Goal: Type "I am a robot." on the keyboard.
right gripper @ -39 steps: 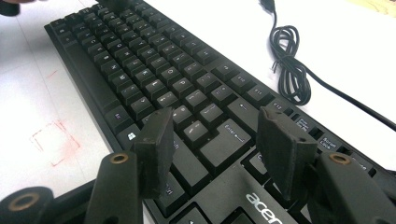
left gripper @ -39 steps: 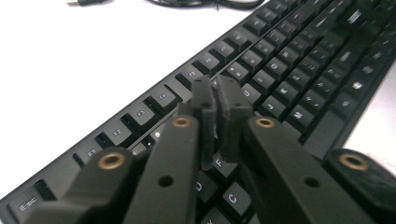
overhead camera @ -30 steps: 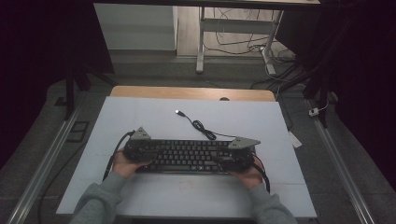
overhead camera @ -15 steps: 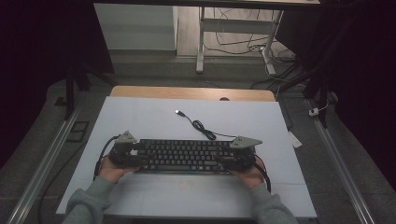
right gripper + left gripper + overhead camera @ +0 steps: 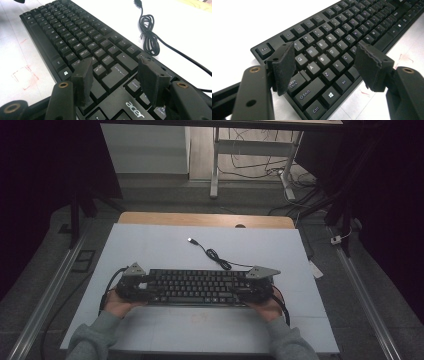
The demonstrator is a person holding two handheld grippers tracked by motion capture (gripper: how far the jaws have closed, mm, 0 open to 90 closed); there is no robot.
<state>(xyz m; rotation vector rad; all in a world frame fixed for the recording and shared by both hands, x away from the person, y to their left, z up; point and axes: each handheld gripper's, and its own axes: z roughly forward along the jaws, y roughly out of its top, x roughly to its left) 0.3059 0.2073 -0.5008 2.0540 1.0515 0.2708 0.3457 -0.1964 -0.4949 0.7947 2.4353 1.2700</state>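
A black Acer keyboard (image 5: 197,287) lies flat on the white tabletop (image 5: 150,245), long side across. My left gripper (image 5: 140,287) hovers over its left end. In the left gripper view, the left gripper (image 5: 324,50) has just been opening; its pads stand wide apart above the letter keys (image 5: 324,60) and press on nothing. My right gripper (image 5: 252,287) is over the keyboard's right end. In the right gripper view, the right gripper (image 5: 115,62) is open, pads above the Enter key (image 5: 117,72), touching nothing. The keyboard's cable (image 5: 215,256) lies coiled behind it.
The cable's USB plug (image 5: 191,240) rests loose on the tabletop behind the keyboard. A wooden strip (image 5: 200,219) edges the far side. Faint red marks (image 5: 23,75) show on the surface in front of the keyboard. Metal rails (image 5: 45,295) flank the table.
My left hand and gripper slid left along the keyboard to its left end, then stayed. The right gripper and the keyboard have kept still.
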